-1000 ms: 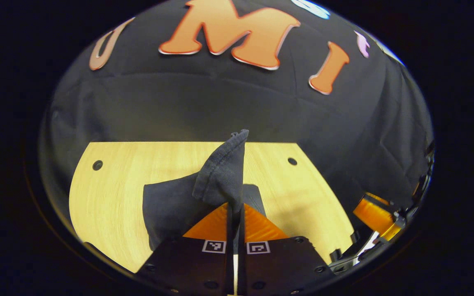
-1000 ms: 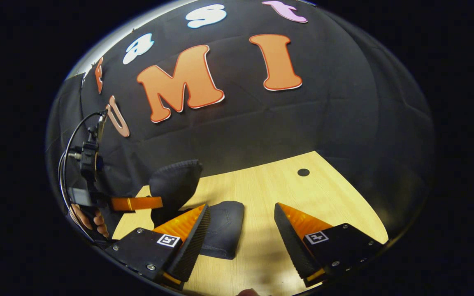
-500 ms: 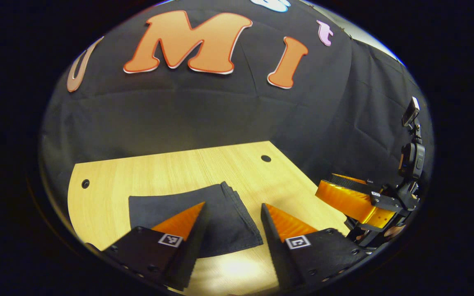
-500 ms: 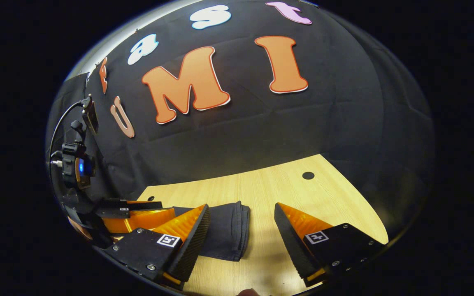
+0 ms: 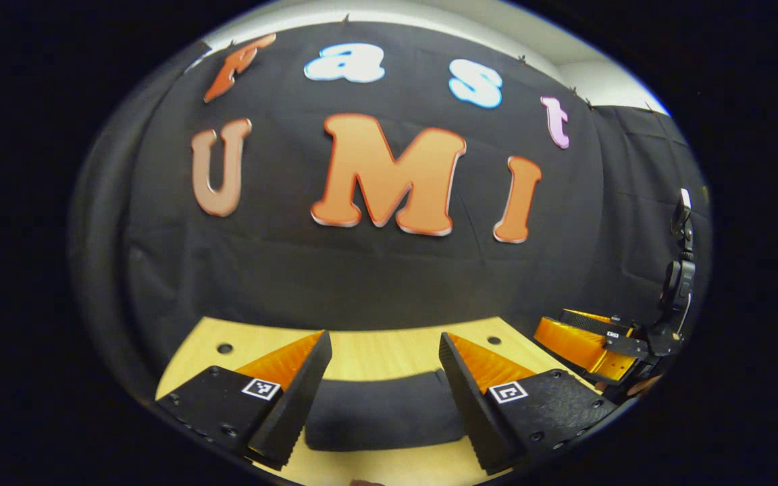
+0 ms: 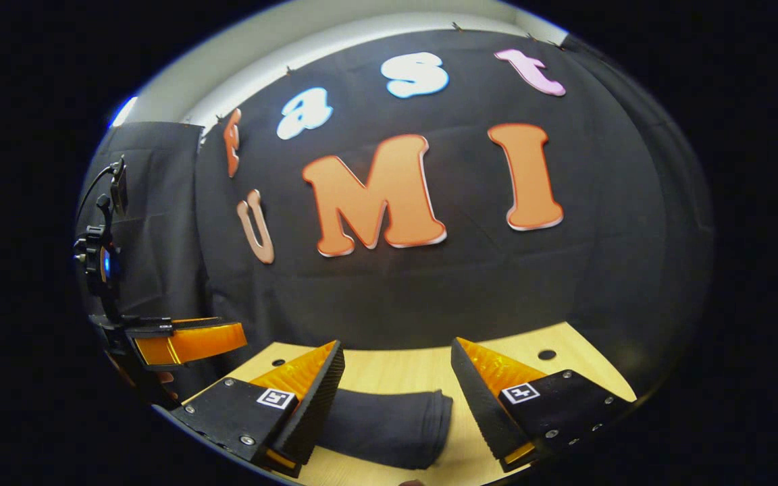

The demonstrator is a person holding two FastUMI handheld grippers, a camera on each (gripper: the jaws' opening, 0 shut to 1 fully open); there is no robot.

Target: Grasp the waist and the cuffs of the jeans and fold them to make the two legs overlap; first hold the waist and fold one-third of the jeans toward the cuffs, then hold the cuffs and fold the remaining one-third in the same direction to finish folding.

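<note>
In the left gripper view the left gripper [image 5: 383, 378] has its fingers spread wide with nothing between them, raised above the counter [image 5: 375, 354]. The jeans [image 5: 382, 412] lie folded into a flat dark bundle on the wooden counter, just below and ahead of the gap between this gripper's fingers, touching neither. Off to its right and a little ahead, the right gripper [image 5: 581, 337] shows at the counter's edge. In the right gripper view the right gripper [image 6: 397, 388] is likewise wide apart and grips nothing. The folded jeans [image 6: 389, 425] sit beneath it, reaching from behind its left finger toward the middle of the gap, with bare counter [image 6: 416, 371] ahead. The left gripper [image 6: 186, 341] hangs to its left, off the counter's edge.
</note>
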